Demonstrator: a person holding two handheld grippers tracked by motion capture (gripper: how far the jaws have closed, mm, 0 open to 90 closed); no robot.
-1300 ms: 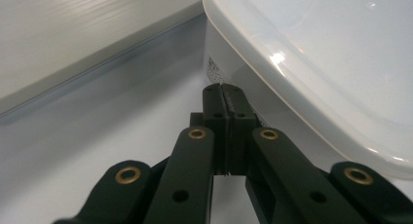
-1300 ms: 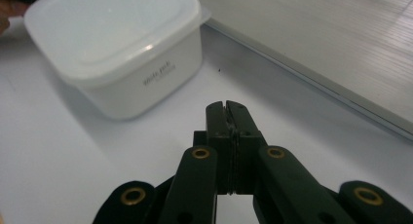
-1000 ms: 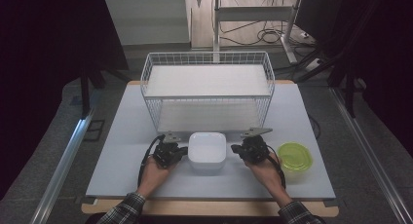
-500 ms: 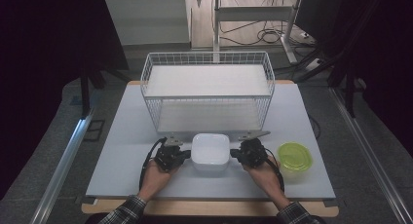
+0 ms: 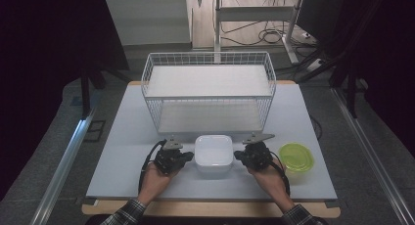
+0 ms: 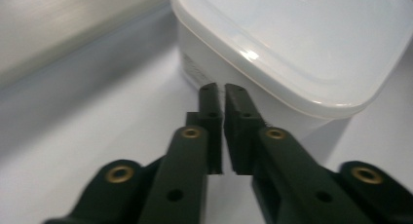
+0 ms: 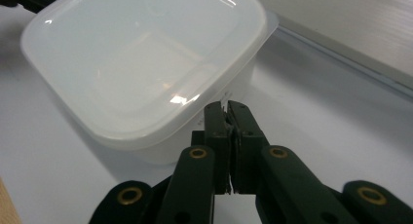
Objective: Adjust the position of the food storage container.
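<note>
A white lidded plastic container [image 5: 214, 151] sits on the pale table [image 5: 122, 137], near its front edge. My left gripper [image 5: 188, 157] lies at the container's left side, in a hand. In the left gripper view its tips [image 6: 223, 90] stand just short of the container's wall [image 6: 204, 63], below the lid rim. Those jaws have just been opening to a narrow slit, with nothing between them. My right gripper [image 5: 237, 156] lies at the container's right side. The right gripper view has its jaws [image 7: 225, 107] pressed together, close under the lid rim of the container [image 7: 141, 63].
A white wire basket [image 5: 208, 97] with a shelf stands behind the container, toward the table's far edge. A round yellow-green lidded tub [image 5: 295, 156] sits just right of my right hand. Dark floor and metal rails flank the table.
Both hands have drifted slightly toward the table's near edge beside the container. The container has stayed where it was.
</note>
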